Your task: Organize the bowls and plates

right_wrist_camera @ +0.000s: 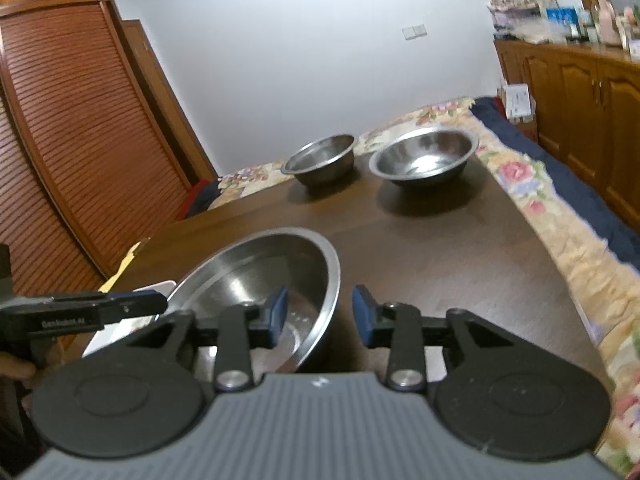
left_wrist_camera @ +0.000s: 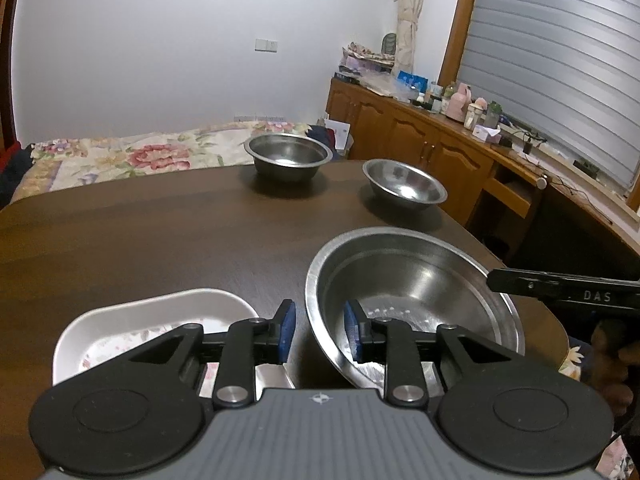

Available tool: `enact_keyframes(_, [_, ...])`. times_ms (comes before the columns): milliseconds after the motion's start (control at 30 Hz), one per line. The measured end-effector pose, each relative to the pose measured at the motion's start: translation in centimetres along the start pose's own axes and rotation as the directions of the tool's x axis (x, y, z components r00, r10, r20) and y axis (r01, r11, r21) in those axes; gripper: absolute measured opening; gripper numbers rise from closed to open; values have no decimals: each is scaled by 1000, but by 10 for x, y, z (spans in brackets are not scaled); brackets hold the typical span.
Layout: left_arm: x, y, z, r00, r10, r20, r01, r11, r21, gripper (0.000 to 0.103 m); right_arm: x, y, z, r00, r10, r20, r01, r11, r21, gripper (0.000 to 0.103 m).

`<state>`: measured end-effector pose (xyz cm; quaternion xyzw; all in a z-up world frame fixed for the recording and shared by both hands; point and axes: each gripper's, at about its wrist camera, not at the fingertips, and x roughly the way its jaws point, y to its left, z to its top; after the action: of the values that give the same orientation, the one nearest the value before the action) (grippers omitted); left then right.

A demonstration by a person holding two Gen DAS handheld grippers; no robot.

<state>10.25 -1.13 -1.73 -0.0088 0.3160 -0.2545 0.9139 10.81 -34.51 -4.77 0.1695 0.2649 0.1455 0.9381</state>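
Big steel bowl (left_wrist_camera: 412, 300) sits tilted on the counter (left_wrist_camera: 160, 232) at about 2 o'clock from the left gripper (left_wrist_camera: 320, 330), just right of the white plate (left_wrist_camera: 160, 320). Both grippers straddle its rim with fingers spread: left on the near-left edge, right gripper (right_wrist_camera: 320, 314) on the right edge. I'd guess it's light, stiff and slippery, so pinch the thin rim. Two smaller bowls (left_wrist_camera: 288, 156) (left_wrist_camera: 404, 188) wait at 12.

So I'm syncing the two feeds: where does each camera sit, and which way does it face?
Left wrist: on the left gripper, facing across the table; its open fingers straddle the large steel bowl rim, white dish at left.
Right wrist: on the right gripper, open, straddling the opposite rim.
Shared: that bowl, two far steel bowls.
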Motion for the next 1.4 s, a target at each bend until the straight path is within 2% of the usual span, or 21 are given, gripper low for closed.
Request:
enact_keyframes(333, [-5, 0, 34, 998, 19, 62, -23, 998, 59, 37, -11, 3, 30, 998, -26, 57, 31, 996, -79, 40])
enact_keyframes(700, [16, 15, 80, 993, 54, 102, -61, 996, 64, 40, -4, -1, 81, 994, -43, 105, 58, 988, -143, 41])
enact_keyframes(767, [23, 19, 86, 993, 61, 98, -67, 996, 61, 41, 1, -1, 85, 994, -45, 100, 60, 986, -153, 43])
enact_keyframes(900, [36, 23, 96, 992, 82, 94, -89, 994, 67, 42, 15, -4, 95, 996, -41, 78, 54, 985, -164, 53])
enact_keyframes(1400, [78, 39, 119, 993, 111, 47, -113, 992, 49, 46, 89, 6, 138, 1000, 11, -21, -15, 978, -209, 53])
